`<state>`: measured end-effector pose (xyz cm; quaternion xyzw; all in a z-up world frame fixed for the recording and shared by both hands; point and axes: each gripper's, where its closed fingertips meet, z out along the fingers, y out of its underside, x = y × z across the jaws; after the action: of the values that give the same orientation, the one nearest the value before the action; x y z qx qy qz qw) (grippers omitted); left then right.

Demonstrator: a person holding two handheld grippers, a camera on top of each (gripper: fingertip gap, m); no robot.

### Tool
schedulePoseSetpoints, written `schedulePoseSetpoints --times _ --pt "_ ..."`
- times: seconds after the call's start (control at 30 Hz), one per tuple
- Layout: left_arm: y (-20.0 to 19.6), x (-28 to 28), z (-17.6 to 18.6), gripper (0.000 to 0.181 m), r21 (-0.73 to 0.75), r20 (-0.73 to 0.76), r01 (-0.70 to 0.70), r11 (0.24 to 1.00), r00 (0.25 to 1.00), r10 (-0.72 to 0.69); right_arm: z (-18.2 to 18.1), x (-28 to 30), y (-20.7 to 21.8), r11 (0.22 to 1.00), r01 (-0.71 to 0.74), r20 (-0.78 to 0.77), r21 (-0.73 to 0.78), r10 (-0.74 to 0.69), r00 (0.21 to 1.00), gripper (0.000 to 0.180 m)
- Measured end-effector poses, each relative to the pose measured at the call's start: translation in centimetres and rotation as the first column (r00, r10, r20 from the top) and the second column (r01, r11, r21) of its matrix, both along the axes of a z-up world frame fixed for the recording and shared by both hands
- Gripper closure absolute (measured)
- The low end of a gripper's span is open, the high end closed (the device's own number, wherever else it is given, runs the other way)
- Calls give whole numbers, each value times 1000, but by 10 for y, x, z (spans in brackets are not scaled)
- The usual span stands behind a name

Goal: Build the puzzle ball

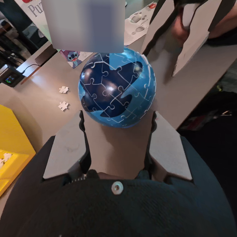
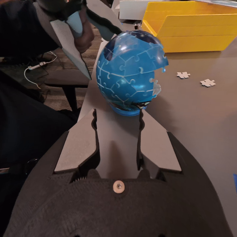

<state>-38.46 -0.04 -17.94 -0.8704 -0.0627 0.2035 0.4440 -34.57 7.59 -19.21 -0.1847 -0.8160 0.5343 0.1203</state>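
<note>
My left hand-held gripper (image 1: 117,114) hangs wide open and empty just short of the puzzle ball (image 1: 117,88), which sits on the grey desk (image 1: 42,102) with two loose white pieces (image 1: 63,89) to its left. My right hand-held gripper (image 2: 118,111) is likewise open, holding nothing, its tips near the ball's blue base (image 2: 126,112), perhaps touching it.

A yellow bin (image 2: 192,32) and a small black device with a lit screen (image 1: 10,78) sit on the grey table (image 2: 192,128).
</note>
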Motion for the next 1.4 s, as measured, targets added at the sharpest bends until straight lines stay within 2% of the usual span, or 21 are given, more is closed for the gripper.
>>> schedulePoseSetpoints --times 0.2,0.4,0.53,0.7,0.93,1.4 --pt "3 -9 -10 74 -47 -72 -60 997 996 56 -5 -12 -8 997 -61 37 -48 62 997 96" --pt "0 -11 -13 77 -12 -14 -45 999 999 45 4 -30 2 996 -18 -17 -85 17 1000 89" --pt "-5 -16 -17 75 13 42 -54 998 998 53 10 -26 -3 983 -102 12 -150 105 994 80" --pt "-12 -24 -19 75 49 74 -83 995 994 79 6 -27 -10 983 -133 31 -129 138 990 80" --pt "-24 -47 -19 74 71 81 -142 987 987 136 3 -17 -16 983 -150 31 -105 154 988 91" --pt "-41 -100 -23 85 102 149 -295 950 949 278 -1 1 -22 980 -190 18 -60 191 981 90"
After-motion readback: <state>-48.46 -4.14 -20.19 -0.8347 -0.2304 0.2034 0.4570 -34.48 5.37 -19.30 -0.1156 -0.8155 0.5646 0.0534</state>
